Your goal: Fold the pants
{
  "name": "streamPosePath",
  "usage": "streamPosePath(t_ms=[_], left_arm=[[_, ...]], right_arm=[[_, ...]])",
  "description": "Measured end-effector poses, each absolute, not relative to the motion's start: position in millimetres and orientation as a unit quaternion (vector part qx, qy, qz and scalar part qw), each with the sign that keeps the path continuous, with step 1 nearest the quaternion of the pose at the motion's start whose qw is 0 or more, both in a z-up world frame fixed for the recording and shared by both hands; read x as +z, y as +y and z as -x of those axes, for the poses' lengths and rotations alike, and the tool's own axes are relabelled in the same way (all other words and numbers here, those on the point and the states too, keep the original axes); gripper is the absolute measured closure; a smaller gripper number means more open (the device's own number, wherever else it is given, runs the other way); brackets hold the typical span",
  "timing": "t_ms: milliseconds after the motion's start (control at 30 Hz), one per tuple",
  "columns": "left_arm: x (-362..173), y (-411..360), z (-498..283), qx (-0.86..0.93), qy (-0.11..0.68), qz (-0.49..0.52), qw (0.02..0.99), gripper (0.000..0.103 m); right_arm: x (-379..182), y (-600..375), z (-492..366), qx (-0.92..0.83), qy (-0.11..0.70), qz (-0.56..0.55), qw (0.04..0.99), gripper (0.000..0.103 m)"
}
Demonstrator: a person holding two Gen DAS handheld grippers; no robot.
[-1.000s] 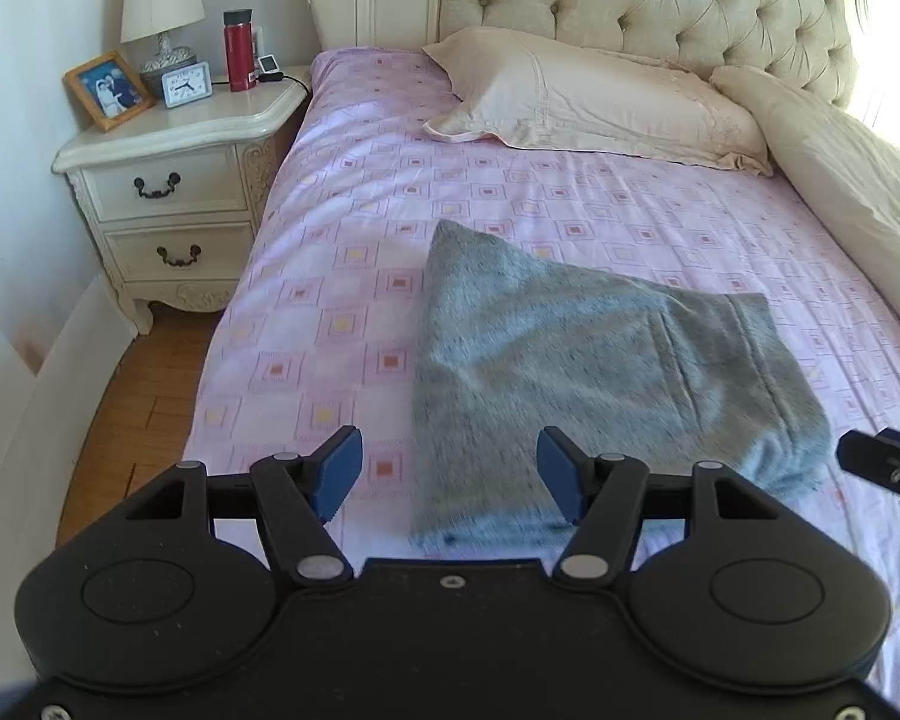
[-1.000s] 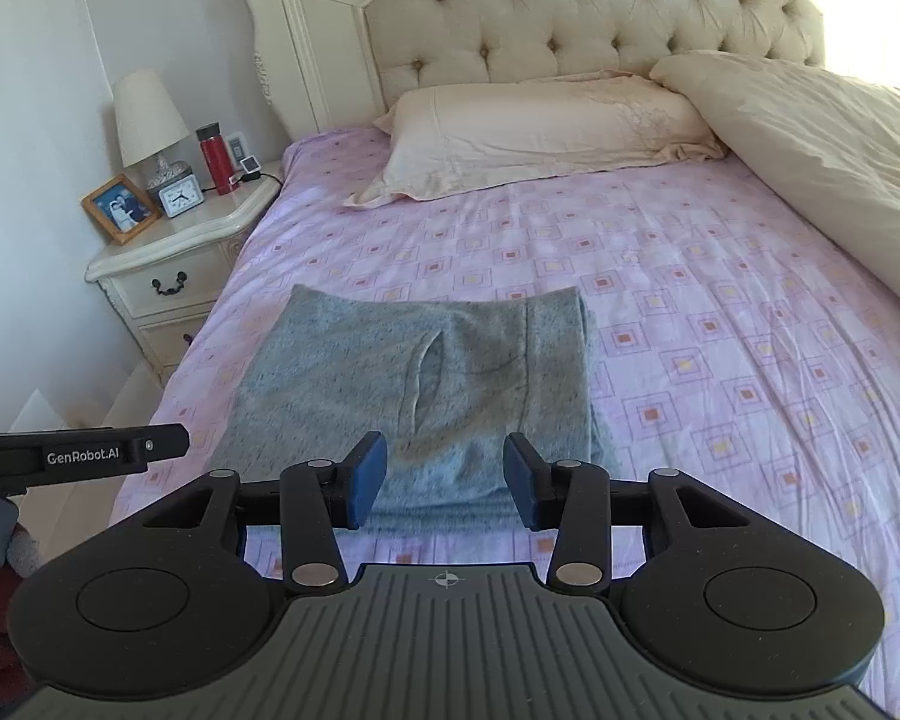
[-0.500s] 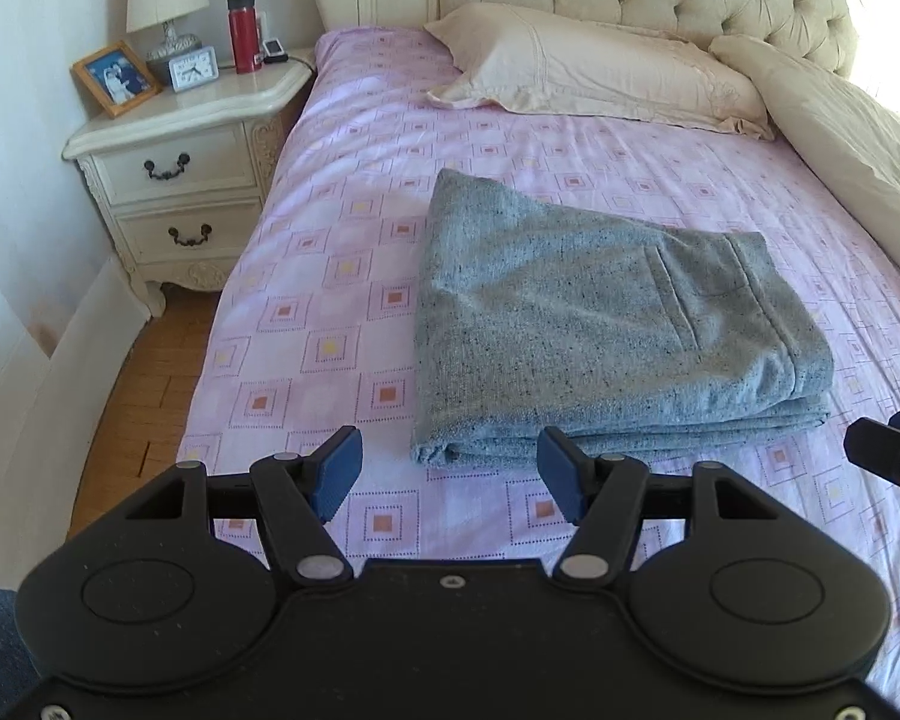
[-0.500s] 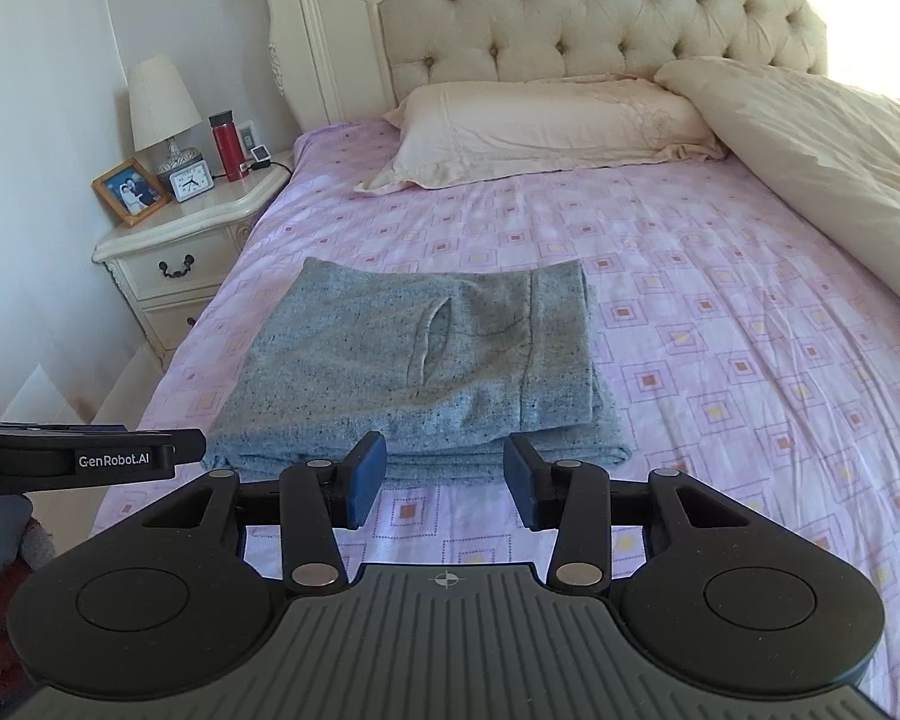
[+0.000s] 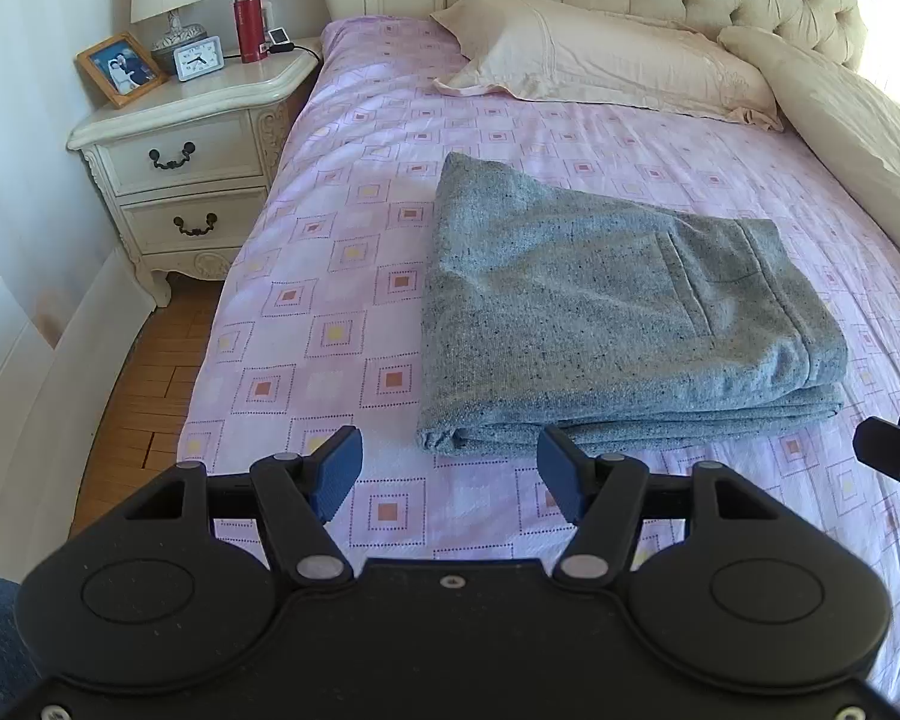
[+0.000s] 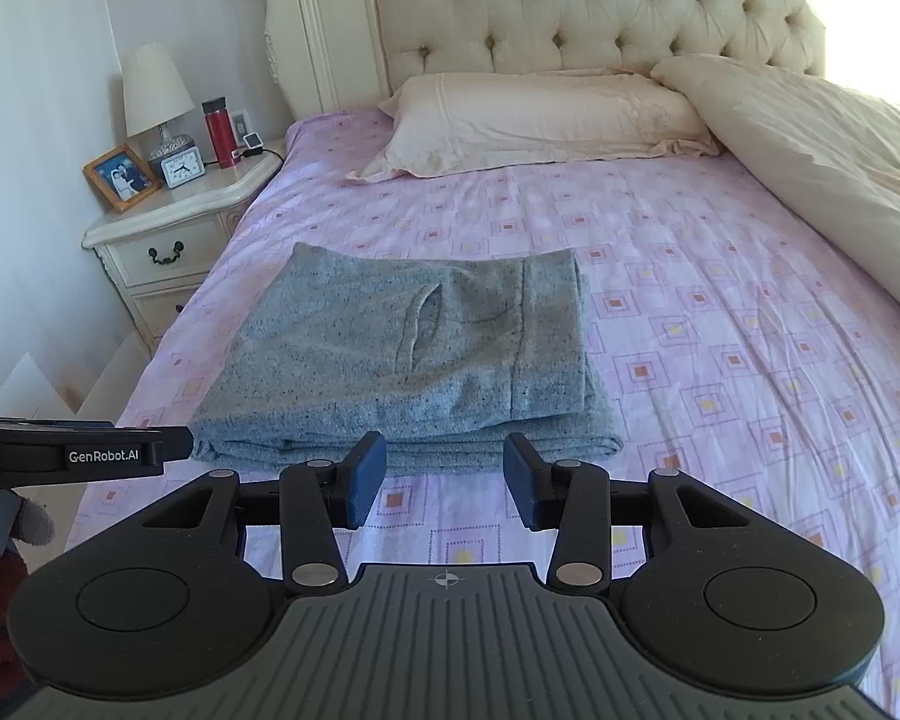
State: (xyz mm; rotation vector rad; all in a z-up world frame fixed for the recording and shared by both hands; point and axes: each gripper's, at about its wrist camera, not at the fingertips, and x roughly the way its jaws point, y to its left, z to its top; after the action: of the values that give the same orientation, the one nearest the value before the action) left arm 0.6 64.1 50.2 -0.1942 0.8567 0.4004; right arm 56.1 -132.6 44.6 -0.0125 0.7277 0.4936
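The grey speckled pants lie folded in a flat stack on the pink patterned bed sheet, pocket side up. They also show in the right wrist view. My left gripper is open and empty, just short of the stack's near edge. My right gripper is open and empty, also just short of the near edge. Neither gripper touches the pants. The left gripper's body shows at the left edge of the right wrist view.
A cream pillow and a cream duvet lie at the head and right of the bed. A white nightstand stands at the left with a lamp, clock, photo frame and red flask. Wooden floor runs beside the bed.
Both grippers have drawn back and up from the folded pants, so the whole stack now lies ahead of the fingers. The pants have not moved.
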Motion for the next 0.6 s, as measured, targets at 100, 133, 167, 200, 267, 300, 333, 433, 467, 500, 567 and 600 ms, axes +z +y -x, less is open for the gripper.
streamPosePath(t_ms=[100, 133, 167, 200, 267, 300, 333, 433, 467, 500, 567, 600], left_arm=[[50.3, 64.3, -0.6, 0.192, 0.411, 0.091, 0.887, 0.038], [50.2, 64.0, -0.5, 0.191, 0.412, 0.091, 0.886, 0.038], [50.1, 63.8, -0.6, 0.19, 0.413, 0.09, 0.886, 0.038], [50.0, 63.5, -0.4, 0.19, 0.413, 0.09, 0.886, 0.038], [50.4, 63.3, 0.1, 0.19, 0.411, 0.088, 0.887, 0.038], [50.6, 63.4, 0.0, 0.19, 0.411, 0.087, 0.887, 0.038], [50.8, 63.4, -0.2, 0.189, 0.41, 0.086, 0.888, 0.038], [51.0, 62.1, 0.2, 0.187, 0.409, 0.081, 0.889, 0.038], [50.9, 61.7, 0.2, 0.186, 0.409, 0.08, 0.89, 0.038], [51.0, 61.4, 0.1, 0.186, 0.409, 0.079, 0.89, 0.038], [51.5, 61.2, -0.1, 0.184, 0.409, 0.077, 0.89, 0.038], [51.6, 61.0, -0.1, 0.183, 0.409, 0.076, 0.891, 0.038]], right_arm=[[43.5, -132.4, -56.6, 0.238, 0.354, 0.006, 0.904, 0.061], [43.0, -133.2, -57.3, 0.238, 0.355, 0.006, 0.904, 0.061], [42.9, -133.2, -57.4, 0.238, 0.355, 0.006, 0.904, 0.061], [42.8, -133.3, -57.3, 0.237, 0.356, 0.006, 0.904, 0.061], [42.6, -133.2, -56.9, 0.238, 0.356, 0.006, 0.904, 0.061], [42.5, -133.0, -57.0, 0.238, 0.356, 0.007, 0.904, 0.061], [42.3, -132.8, -57.0, 0.238, 0.357, 0.007, 0.903, 0.061], [41.8, -132.6, -56.2, 0.238, 0.357, 0.008, 0.903, 0.061], [41.8, -132.6, -56.3, 0.238, 0.357, 0.008, 0.903, 0.061], [41.7, -132.3, -56.5, 0.238, 0.358, 0.009, 0.903, 0.061], [41.2, -132.0, -56.0, 0.238, 0.359, 0.01, 0.903, 0.061], [41.2, -131.8, -56.4, 0.238, 0.359, 0.01, 0.902, 0.061]])
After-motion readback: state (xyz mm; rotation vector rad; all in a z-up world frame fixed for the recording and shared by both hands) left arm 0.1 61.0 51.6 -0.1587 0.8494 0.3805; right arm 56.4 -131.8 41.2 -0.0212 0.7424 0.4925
